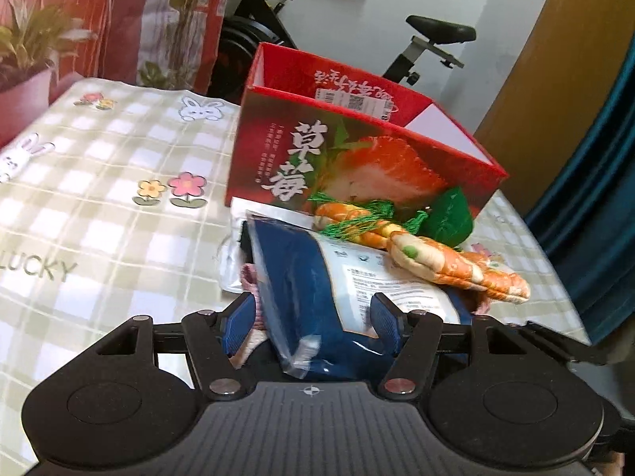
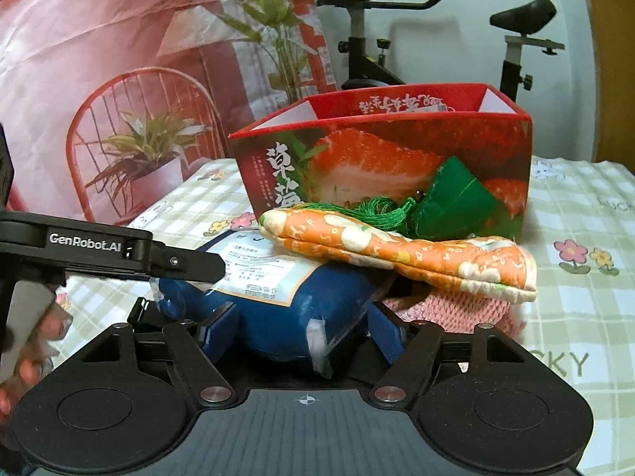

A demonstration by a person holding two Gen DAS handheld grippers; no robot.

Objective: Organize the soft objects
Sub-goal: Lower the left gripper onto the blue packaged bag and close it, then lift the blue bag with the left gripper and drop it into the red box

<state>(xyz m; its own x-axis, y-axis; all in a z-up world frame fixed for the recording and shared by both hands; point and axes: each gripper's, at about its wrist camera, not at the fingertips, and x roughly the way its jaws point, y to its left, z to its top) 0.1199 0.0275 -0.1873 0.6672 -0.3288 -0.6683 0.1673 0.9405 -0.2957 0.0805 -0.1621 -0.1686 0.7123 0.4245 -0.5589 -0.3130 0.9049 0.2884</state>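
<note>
A blue soft item in a clear labelled bag (image 1: 301,289) (image 2: 278,309) lies in front of a red strawberry box (image 1: 357,146) (image 2: 389,150). An orange flowered quilted cloth (image 1: 456,267) (image 2: 397,254) rests on it, over a pink knit piece (image 2: 456,305). A green tasselled pouch (image 1: 448,214) (image 2: 452,198) leans on the box. My left gripper (image 1: 311,317) is open, its blue pads either side of the bag. My right gripper (image 2: 303,327) is open, its pads flanking the bag's other end. The left gripper (image 2: 119,254) shows from the side in the right wrist view.
The checked tablecloth (image 1: 99,206) with rabbits and flowers covers the table. An exercise bike (image 2: 377,59) stands behind the box. A printed backdrop with plants (image 2: 139,99) hangs at the back left. A teal curtain (image 1: 595,198) hangs at the right.
</note>
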